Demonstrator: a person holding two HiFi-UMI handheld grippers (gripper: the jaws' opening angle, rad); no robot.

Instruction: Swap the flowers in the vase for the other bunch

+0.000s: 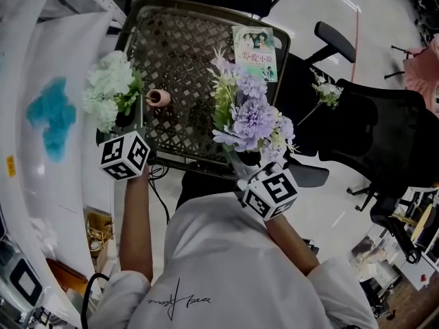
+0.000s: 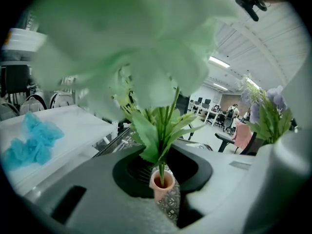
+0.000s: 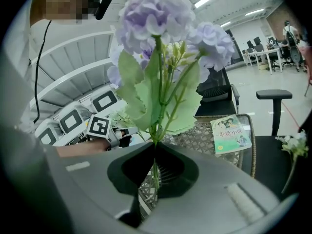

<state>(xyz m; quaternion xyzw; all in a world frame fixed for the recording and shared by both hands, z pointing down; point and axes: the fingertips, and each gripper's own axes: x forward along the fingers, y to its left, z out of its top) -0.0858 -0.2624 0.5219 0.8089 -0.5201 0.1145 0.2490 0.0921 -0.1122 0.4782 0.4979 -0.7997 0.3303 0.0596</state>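
1. Left gripper view is showing the left gripper point(image 2: 163, 155) with its jaws standing apart. The green stems point(image 2: 162, 165) of the white bunch point(image 2: 122, 48) are passing between them unpinched, with their ends sitting in the mouth of the pink vase point(image 2: 163, 182).
2. The pink vase is standing upright on the wicker table point(image 1: 171, 40), just ahead of the left gripper and in line with the gap between its jaws.
3. The right gripper point(image 3: 155, 145) is clenching the stalks of the purple bunch point(image 3: 156, 18), holding it upright at the table's near edge, off to the side of the vase.
4. Judgement: the white bunch is the one being worked at the vase. Whether it is going in or coming out, I am not able to tell.
5. Doing it well, as I am reading it:
   - Line the stems up with the narrow mouth.
   - Travel straight along the vase's axis, with no sideways drag.
   - The vase is looking small under a heavy head of flowers, so it is likely to tip on the open weave.
   - Hold the purple bunch clear of the white one meanwhile.
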